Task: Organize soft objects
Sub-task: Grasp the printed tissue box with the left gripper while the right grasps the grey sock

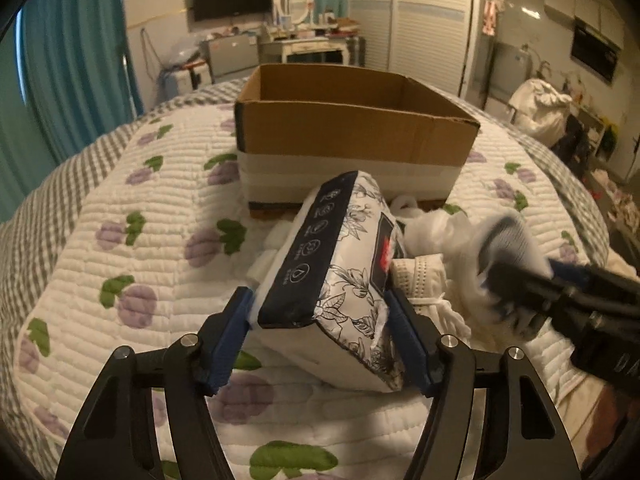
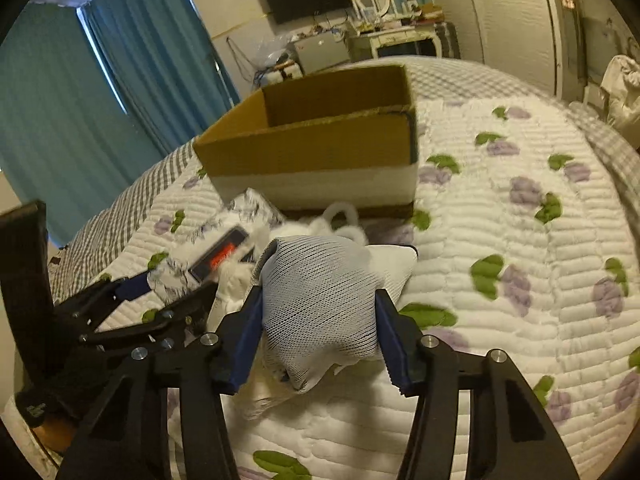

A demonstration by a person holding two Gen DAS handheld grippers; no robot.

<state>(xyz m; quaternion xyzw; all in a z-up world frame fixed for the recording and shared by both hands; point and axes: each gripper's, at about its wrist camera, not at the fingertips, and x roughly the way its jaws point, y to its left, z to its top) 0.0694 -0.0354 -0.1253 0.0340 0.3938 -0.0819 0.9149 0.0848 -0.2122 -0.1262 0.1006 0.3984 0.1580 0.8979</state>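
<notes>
My left gripper is shut on a floral tissue pack with a dark navy side, tilted above the quilt. The pack also shows in the right wrist view, held by the left gripper. My right gripper is shut on a white mesh-covered bundle; in the left wrist view that bundle is blurred at the right, in the right gripper. An open cardboard box stands just beyond on the bed; it also shows in the right wrist view.
White soft items lie heaped between the pack and the box, with a white pillow-like piece under the bundle. The purple-flowered quilt covers the bed. Teal curtains, a dresser and a wardrobe stand beyond.
</notes>
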